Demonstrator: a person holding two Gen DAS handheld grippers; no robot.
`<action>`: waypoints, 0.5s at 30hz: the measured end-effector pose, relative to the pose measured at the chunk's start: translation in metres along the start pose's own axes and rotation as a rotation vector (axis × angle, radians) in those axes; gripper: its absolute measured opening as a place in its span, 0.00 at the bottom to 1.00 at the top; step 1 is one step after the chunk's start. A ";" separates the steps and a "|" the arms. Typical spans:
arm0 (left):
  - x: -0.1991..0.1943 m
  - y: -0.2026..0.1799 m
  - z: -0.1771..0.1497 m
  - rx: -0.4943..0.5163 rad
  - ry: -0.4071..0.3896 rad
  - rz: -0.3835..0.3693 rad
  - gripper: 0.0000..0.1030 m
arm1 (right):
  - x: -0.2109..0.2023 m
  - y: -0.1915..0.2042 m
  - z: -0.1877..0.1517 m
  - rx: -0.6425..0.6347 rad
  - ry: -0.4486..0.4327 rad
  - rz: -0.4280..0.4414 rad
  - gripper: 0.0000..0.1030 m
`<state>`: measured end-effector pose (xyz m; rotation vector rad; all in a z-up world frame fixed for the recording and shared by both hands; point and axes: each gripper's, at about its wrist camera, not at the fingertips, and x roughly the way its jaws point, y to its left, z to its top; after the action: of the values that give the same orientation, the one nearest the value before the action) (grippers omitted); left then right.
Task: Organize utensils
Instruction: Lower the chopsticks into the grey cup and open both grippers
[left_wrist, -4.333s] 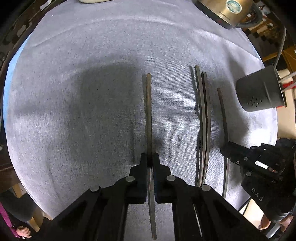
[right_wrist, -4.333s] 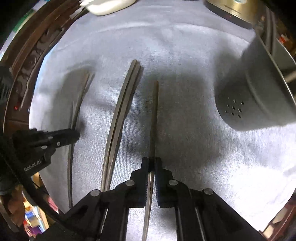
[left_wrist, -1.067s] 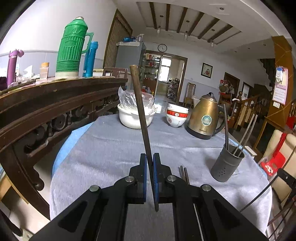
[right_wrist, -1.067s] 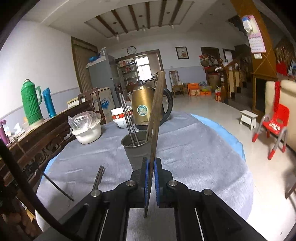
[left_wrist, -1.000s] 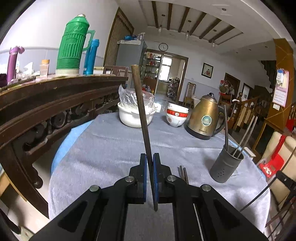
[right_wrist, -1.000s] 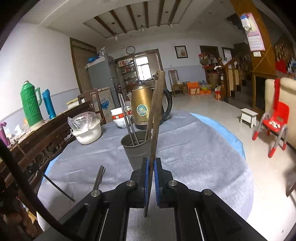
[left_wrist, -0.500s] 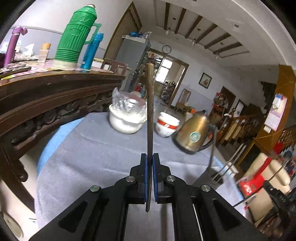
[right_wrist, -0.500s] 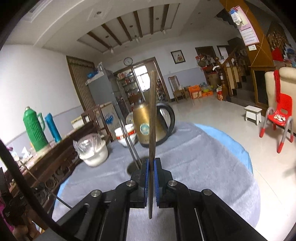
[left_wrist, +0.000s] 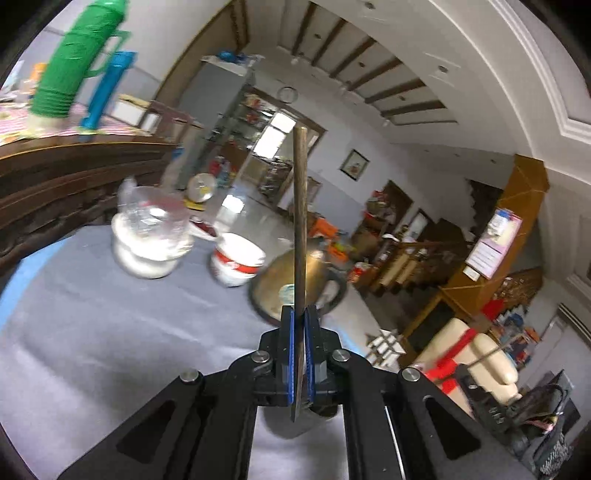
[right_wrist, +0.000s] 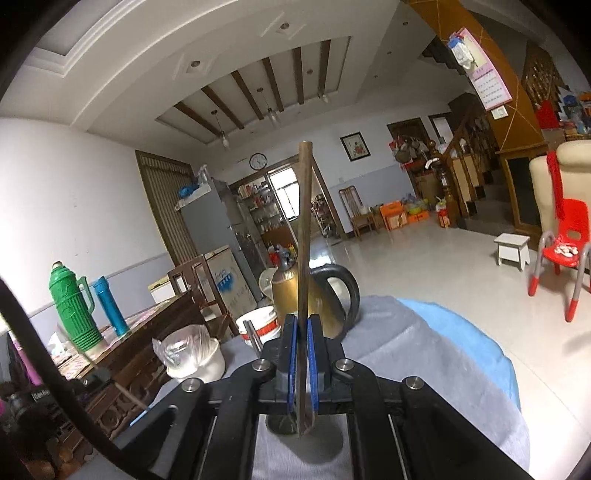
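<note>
My left gripper (left_wrist: 299, 314) is shut on a dark wooden chopstick (left_wrist: 300, 221) that stands upright, its lower tip hanging over a dark round shape partly seen under the jaws, likely the grey utensil cup (left_wrist: 295, 424). My right gripper (right_wrist: 302, 321) is shut on a second chopstick (right_wrist: 304, 236), also upright, its lower tip over the mouth of the cup (right_wrist: 284, 424) just below the jaws. A metal utensil (right_wrist: 253, 339) sticks up from the cup at the left of the right gripper.
On the grey tablecloth (left_wrist: 92, 332) stand a brass kettle (right_wrist: 295, 291), a red-and-white bowl (left_wrist: 236, 264) and a white bowl with a plastic bag (left_wrist: 151, 236). A dark wooden sideboard (right_wrist: 147, 343) with green and blue flasks stands at the left. The table edge drops off at the right.
Both grippers lifted their chopsticks off the cloth, turned them upright and moved over the cup. In the last half second both closed in above the cup, and the left view swung right and tilted.
</note>
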<state>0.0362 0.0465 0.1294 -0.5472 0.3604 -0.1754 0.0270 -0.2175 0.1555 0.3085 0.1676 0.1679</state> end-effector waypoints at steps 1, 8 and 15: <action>0.007 -0.007 0.001 0.010 0.002 -0.008 0.05 | 0.004 0.001 0.001 -0.001 0.000 0.000 0.06; 0.058 -0.030 -0.006 0.066 0.055 -0.017 0.05 | 0.045 0.004 -0.008 -0.043 0.044 -0.008 0.06; 0.090 -0.031 -0.026 0.112 0.146 0.025 0.05 | 0.070 -0.001 -0.029 -0.070 0.124 -0.003 0.06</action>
<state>0.1076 -0.0149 0.0998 -0.4199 0.4962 -0.2113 0.0900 -0.1966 0.1187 0.2279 0.2843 0.1893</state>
